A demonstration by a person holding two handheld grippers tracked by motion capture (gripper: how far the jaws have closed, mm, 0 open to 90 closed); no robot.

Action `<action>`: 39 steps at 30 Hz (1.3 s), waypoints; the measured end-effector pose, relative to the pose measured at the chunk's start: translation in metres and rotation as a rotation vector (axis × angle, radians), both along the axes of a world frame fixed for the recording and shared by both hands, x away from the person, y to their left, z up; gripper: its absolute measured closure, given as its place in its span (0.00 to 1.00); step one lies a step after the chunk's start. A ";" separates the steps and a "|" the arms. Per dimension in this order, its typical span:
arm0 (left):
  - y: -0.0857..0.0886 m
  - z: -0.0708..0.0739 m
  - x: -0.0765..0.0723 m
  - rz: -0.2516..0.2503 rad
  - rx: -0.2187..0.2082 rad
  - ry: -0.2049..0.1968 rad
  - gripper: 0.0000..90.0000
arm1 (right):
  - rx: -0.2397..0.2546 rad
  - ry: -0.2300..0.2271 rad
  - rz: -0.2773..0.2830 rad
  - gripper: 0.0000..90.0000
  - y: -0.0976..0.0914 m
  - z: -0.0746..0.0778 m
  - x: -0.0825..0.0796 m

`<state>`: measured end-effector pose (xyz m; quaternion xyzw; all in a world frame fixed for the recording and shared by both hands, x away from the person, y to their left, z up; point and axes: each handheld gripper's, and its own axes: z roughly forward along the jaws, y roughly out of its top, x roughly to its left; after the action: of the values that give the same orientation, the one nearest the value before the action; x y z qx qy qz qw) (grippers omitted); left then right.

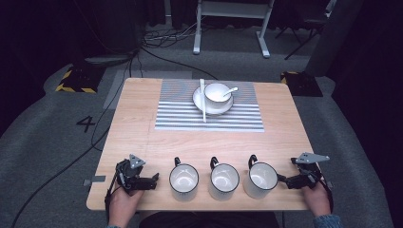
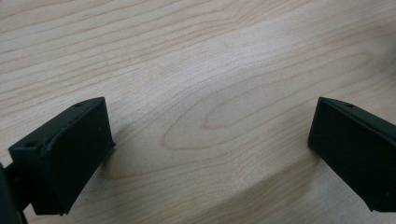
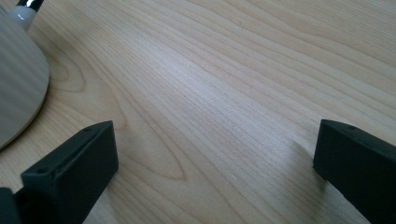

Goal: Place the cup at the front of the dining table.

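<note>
high view first: a light wooden table (image 1: 142, 133) with three white enamel mugs with dark rims and handles lined up along the near edge, the left mug (image 1: 184, 180), the middle mug (image 1: 224, 180) and the right mug (image 1: 260, 179), handles all pointing away from the person. further back sits a grey striped placemat (image 1: 166, 118) carrying a white bowl (image 1: 217, 92) on a white saucer (image 1: 227, 108), a white spoon (image 1: 231, 90) leaning in the bowl and a pair of white chopsticks (image 1: 203, 102) laid across the saucer's left side. the left gripper (image 1: 153, 181) rests at the near left corner, just beside the left mug but apart from it. the right gripper (image 1: 284, 179) lies at the near right, its tip just beside the right mug; whether it touches can't be made out from up here

left gripper view now: what the overhead can't give, the two black jaws spread wide, bare wood grain between them, nothing held, nothing touched

right gripper view: same story, jaws wide apart over bare wood, empty. off at the upper left edge the pale curved wall of the right mug (image 3: 18, 88) comes in, with a bit of its dark-tipped handle above, clear of the left-hand jaw
</note>
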<state>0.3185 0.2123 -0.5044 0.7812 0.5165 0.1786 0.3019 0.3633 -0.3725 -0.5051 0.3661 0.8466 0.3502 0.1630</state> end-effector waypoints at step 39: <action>0.000 0.010 -0.013 -0.094 -0.045 -0.097 0.00 | 0.002 0.000 -0.001 0.00 0.000 0.000 0.000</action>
<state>0.3051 0.2126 -0.4946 0.7881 0.4679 0.1903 0.3519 0.3633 -0.3724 -0.5052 0.3666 0.8462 0.3508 0.1629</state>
